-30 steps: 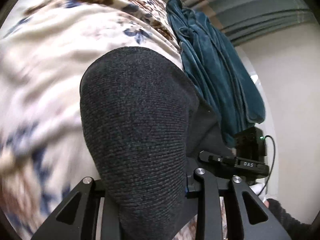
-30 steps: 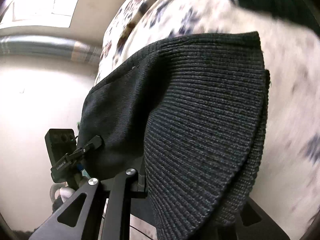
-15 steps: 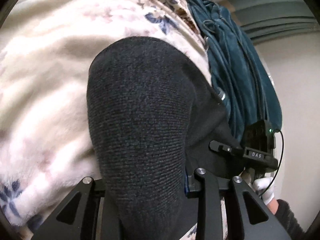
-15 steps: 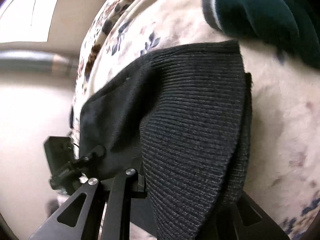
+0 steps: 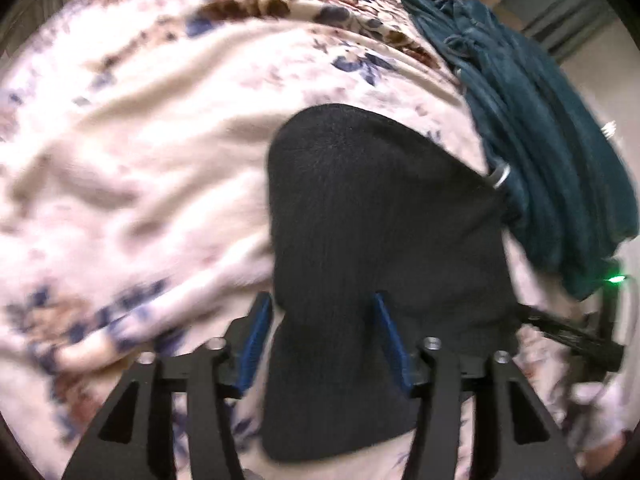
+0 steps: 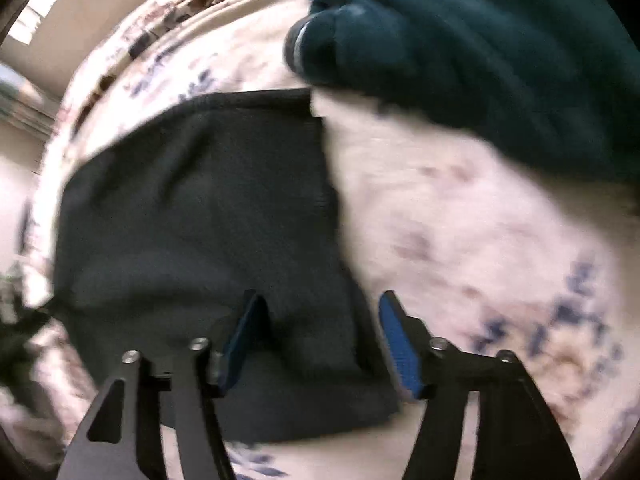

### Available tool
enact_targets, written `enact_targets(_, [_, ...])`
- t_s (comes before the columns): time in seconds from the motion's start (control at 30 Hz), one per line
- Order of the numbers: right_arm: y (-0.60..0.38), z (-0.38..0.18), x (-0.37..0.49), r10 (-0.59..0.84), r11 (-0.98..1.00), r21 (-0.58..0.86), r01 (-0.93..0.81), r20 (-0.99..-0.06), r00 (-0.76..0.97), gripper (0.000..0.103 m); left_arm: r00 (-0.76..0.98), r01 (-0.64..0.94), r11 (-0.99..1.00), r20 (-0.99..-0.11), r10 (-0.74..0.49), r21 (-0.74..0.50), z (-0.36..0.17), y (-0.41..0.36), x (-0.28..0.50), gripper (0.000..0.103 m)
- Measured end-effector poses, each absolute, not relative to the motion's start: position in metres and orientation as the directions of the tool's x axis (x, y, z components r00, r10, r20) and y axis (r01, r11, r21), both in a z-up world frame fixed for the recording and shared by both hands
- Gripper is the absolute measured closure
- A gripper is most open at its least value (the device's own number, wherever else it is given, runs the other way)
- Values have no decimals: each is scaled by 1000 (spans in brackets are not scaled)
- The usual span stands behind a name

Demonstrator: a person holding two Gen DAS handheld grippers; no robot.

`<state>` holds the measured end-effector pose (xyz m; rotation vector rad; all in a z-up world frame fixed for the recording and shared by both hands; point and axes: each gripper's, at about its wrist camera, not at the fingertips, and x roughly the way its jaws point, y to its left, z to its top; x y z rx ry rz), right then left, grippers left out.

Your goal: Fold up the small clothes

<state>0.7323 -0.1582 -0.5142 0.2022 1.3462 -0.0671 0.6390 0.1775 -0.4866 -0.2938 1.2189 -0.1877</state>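
A dark grey knit garment (image 5: 384, 216) lies flat and folded on the floral blanket (image 5: 132, 148). My left gripper (image 5: 320, 310) hovers over its near left part. Its jaws are opening, and the blue pads (image 5: 256, 332) stand apart from the cloth that lies below and between them. In the right wrist view the same garment (image 6: 192, 208) spreads to the left. My right gripper (image 6: 320, 306) is over its near right corner, jaws opening, blue pads (image 6: 398, 344) clear of the fabric. Neither gripper holds anything.
A teal velvet garment (image 5: 536, 140) lies heaped beside the dark one, at the upper right in both views (image 6: 480, 40). The other gripper's body with a green light (image 5: 592, 320) shows at the right edge of the left wrist view. A curtain (image 5: 560, 8) hangs behind.
Both grippers have let go of the dark knit garment and their jaws have spread. The cloth, which hung bunched in the jaws, now lies flat on the blanket.
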Motion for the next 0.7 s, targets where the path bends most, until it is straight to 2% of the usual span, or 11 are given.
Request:
enact_targets(0.03, [-154,-507,725,25,984,64,165,-972,234,7,349,-11,965,-905,-242,-263,-479,172,632,21])
enact_targets(0.07, [-150,-497,715,-13,986,31,166,-966,258,0,369,-7,978,-910,-190,-207,-468,167,621,17])
enact_targets(0.2, [-127,-456,679,-131,980,-71,184,-932,338,0,419,-12,994,-903,-91,-105,-433,149,585,1])
enact_targets(0.37, [-107,-401,626,-205,974,-144,174,-890,408,0,455,-39,998,-890,-32,-56,-387,135,544,1])
enact_targets(0.7, [-91,-253,499,-196,975,-112,190,-835,514,0,554,-32,999,-833,-2,-24,-258,117,433,1])
